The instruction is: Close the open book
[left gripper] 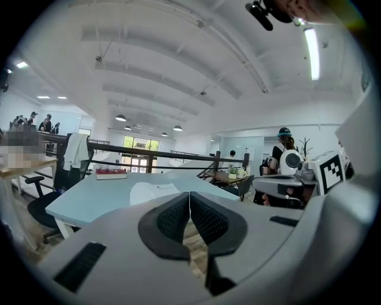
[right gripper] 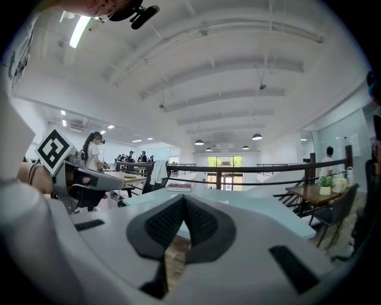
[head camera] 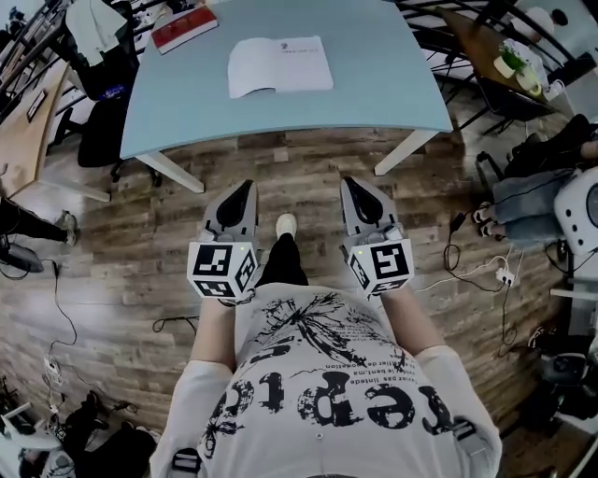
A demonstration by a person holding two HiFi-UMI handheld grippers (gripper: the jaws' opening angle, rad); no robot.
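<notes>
The open book [head camera: 278, 65] lies flat with white pages up on the light blue table [head camera: 392, 84], towards the far middle. In the left gripper view the open book [left gripper: 152, 192] shows low on the table [left gripper: 89, 199], beyond the jaws. My left gripper [head camera: 239, 191] and right gripper [head camera: 358, 187] hang side by side over the wooden floor, short of the table's near edge and well apart from the book. Both are shut with nothing between their pads, as the left gripper [left gripper: 190, 193] and right gripper [right gripper: 183, 198] show in their own views.
A closed red book [head camera: 184, 26] lies at the table's far left corner. A black chair with a white garment [head camera: 98, 56] stands left of the table. A wooden side table with plants [head camera: 509, 61] and a seated person [head camera: 537, 187] are on the right. Cables [head camera: 467, 271] trail over the floor.
</notes>
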